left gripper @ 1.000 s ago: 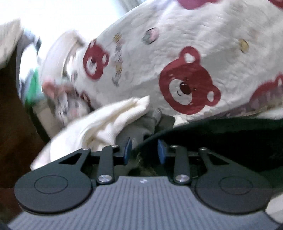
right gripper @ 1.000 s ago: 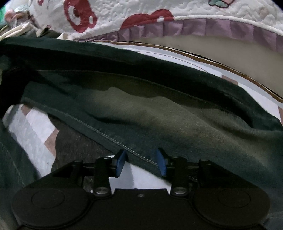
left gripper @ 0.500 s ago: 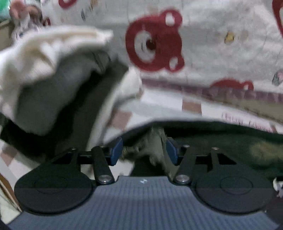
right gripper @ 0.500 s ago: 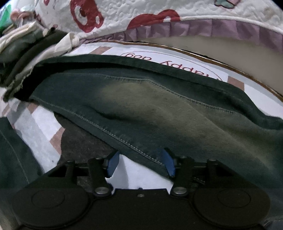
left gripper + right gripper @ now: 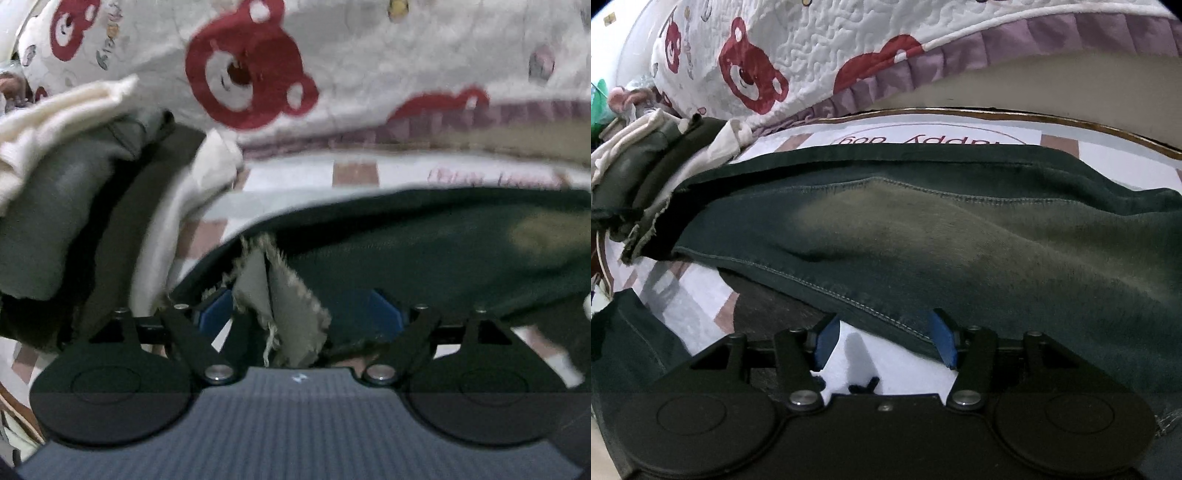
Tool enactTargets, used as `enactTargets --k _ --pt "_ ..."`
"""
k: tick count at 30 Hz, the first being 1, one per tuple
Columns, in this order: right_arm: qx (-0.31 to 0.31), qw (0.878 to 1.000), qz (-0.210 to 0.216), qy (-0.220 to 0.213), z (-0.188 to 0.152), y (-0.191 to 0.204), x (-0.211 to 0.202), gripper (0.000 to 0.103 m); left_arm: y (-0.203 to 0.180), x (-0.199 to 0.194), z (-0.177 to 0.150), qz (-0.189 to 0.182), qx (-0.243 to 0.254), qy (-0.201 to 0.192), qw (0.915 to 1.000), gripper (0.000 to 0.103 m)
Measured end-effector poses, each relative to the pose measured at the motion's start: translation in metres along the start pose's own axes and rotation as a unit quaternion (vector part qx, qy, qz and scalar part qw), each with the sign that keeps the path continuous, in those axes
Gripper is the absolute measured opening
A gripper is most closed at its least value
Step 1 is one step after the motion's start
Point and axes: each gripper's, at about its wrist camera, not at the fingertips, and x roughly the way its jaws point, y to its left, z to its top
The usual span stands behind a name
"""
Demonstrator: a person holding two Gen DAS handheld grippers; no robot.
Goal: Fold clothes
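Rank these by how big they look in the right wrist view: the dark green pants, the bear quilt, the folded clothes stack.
1. dark green pants, though they lie nearest the camera
2. bear quilt
3. folded clothes stack

A home, most likely a bedroom. A quilted white bedspread (image 5: 820, 62) printed with red bear faces and trimmed with a purple ruffle hangs along the far edge of a checked mat (image 5: 960, 129) lettered "happy dog". Folded cream and grey clothes (image 5: 74, 177) are stacked at the mat's left edge, with dark green trousers (image 5: 923, 236) spread across it.
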Motion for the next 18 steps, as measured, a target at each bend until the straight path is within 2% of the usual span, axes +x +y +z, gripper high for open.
enactTargets --k 1,4,6,8,10,12,13,14,17,18 --pt "-0.001 1.0 0.001 -0.002 -0.001 0.0 0.0 0.059 0.001 0.003 -0.001 0.004 0.002 0.001 1.0 0.08" --pt "-0.007 1.0 0.003 -0.006 -0.002 0.0 0.0 0.059 0.002 0.013 -0.003 0.015 0.008 0.004 0.9999 0.003" --pt "-0.009 1.0 0.005 -0.006 -0.002 -0.001 0.0 0.059 0.003 0.019 -0.005 0.022 0.012 0.005 0.9997 0.003" --pt "-0.015 1.0 0.004 -0.002 -0.001 -0.001 0.0 0.059 0.031 0.006 0.002 0.032 -0.037 -0.015 0.9987 0.003" --pt "-0.021 1.0 0.001 0.003 0.0 0.001 0.0 0.059 0.062 -0.009 0.009 0.041 -0.093 -0.038 0.9941 0.004" --pt "-0.021 1.0 -0.002 0.003 0.0 0.001 0.0 0.059 0.081 0.002 -0.005 0.065 -0.141 -0.009 0.9879 0.006" --pt "-0.02 1.0 -0.003 0.002 0.0 0.002 0.0 0.059 0.09 0.008 -0.013 0.078 -0.163 0.008 0.9834 0.013" --pt "-0.019 1.0 -0.005 0.002 0.0 0.002 0.0 0.059 0.098 0.015 -0.021 0.091 -0.186 0.025 0.978 0.014" --pt "-0.022 1.0 -0.011 0.006 0.001 0.004 -0.001 0.059 0.103 0.027 -0.036 0.136 -0.205 0.064 0.9671 0.017" --pt "-0.037 0.999 -0.025 0.015 0.004 0.005 -0.002 0.059 0.102 0.026 -0.036 0.158 -0.198 0.063 0.9655 0.018"
